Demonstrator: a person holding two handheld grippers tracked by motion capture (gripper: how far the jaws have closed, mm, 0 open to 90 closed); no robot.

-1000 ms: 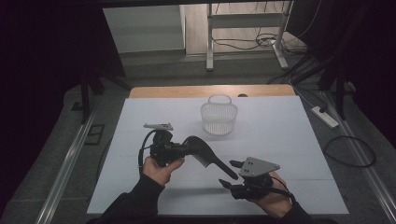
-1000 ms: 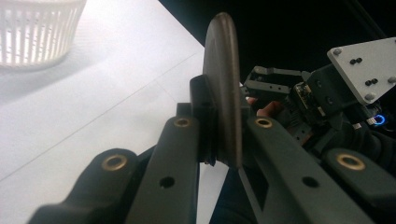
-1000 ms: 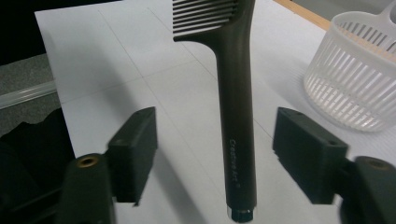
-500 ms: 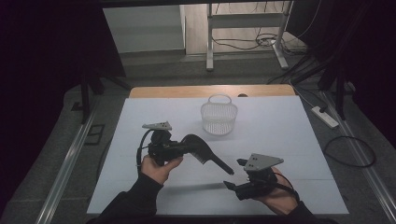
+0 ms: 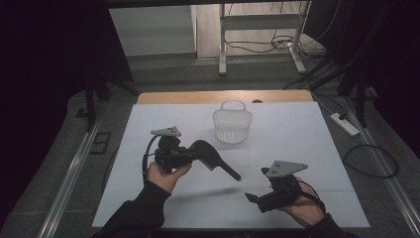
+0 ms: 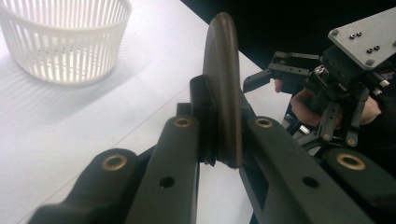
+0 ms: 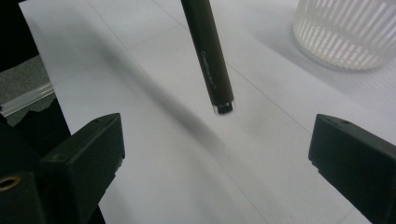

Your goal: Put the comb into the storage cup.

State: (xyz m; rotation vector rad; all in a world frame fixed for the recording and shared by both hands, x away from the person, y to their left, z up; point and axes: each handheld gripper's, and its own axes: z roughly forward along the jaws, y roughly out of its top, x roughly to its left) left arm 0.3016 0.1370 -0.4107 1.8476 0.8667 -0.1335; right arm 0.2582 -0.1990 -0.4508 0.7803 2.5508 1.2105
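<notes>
One ladle point(image 5: 210, 157) is pinched by its bowl in the left claw point(image 5: 185, 154); its handle points toward the right claw point(image 5: 253, 199), whose jaws, just opening, stand spread and empty.

We see bare white table point(image 5: 307, 129) open to our right of the basket point(image 5: 232, 122), dark spoon point(image 5: 213, 157) jutting between left gripper point(image 5: 190, 154) and right gripper point(image 5: 253, 199), blocking passage there
</notes>
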